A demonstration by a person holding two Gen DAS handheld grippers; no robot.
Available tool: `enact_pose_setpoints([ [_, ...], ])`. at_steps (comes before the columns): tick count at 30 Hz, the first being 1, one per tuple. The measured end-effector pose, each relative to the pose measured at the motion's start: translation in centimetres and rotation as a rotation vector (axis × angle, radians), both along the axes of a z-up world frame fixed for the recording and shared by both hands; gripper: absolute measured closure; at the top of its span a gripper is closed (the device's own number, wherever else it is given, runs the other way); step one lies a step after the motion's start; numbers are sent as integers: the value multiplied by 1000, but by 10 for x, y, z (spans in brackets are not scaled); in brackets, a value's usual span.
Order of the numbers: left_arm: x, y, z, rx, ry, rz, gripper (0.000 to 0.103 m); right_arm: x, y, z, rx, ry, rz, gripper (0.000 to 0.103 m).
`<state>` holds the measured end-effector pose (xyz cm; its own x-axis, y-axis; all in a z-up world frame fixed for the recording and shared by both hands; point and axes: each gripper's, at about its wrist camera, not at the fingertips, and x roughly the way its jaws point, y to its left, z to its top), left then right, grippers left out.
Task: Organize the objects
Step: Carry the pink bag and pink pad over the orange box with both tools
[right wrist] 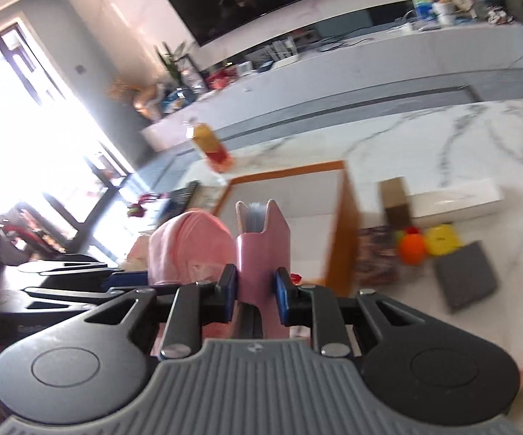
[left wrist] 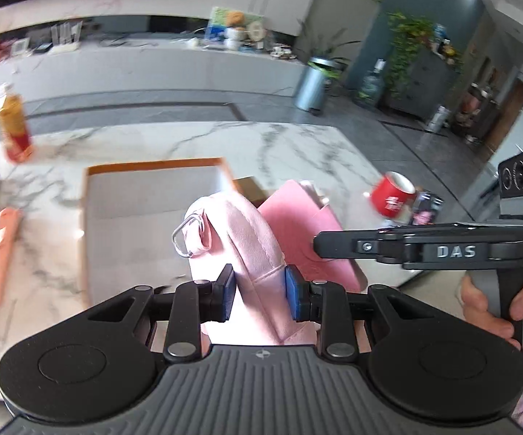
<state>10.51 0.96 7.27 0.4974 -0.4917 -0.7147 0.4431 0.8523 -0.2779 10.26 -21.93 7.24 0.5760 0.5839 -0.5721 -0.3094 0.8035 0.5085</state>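
My left gripper (left wrist: 259, 291) is shut on a soft pink pouch (left wrist: 239, 239) with a metal ring, held above the table near the orange-rimmed tray (left wrist: 152, 195). My right gripper (right wrist: 256, 299) is shut on a stiff pink case (right wrist: 263, 250), upright between its blue pads. In the left wrist view the same case (left wrist: 305, 224) sits just right of the pouch, with the right gripper's fingers (left wrist: 337, 244) reaching in from the right. In the right wrist view the pouch (right wrist: 192, 246) is close on the left, with the left gripper behind it.
On the marble table (left wrist: 297, 145) stand a tea bottle (left wrist: 13, 127), a red mug (left wrist: 392, 194), a salmon-coloured tube (left wrist: 2, 246) and a dark object at the left edge. The right wrist view shows a white box (right wrist: 453, 201), orange and yellow balls (right wrist: 428, 243), a grey pad (right wrist: 466, 275).
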Motion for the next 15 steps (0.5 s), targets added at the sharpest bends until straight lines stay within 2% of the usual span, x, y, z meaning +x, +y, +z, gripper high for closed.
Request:
enact_pose_setpoints([
  [4,17,18,-21,41,47,24,70,18,32,-15,70,63,24,80],
  [8,27,30,-43,63,85,11,70,32,55,-48,114,151,34,80],
  [15,43,47,-63,152,161,-30,70,55,79,-89,139,255,32,80],
])
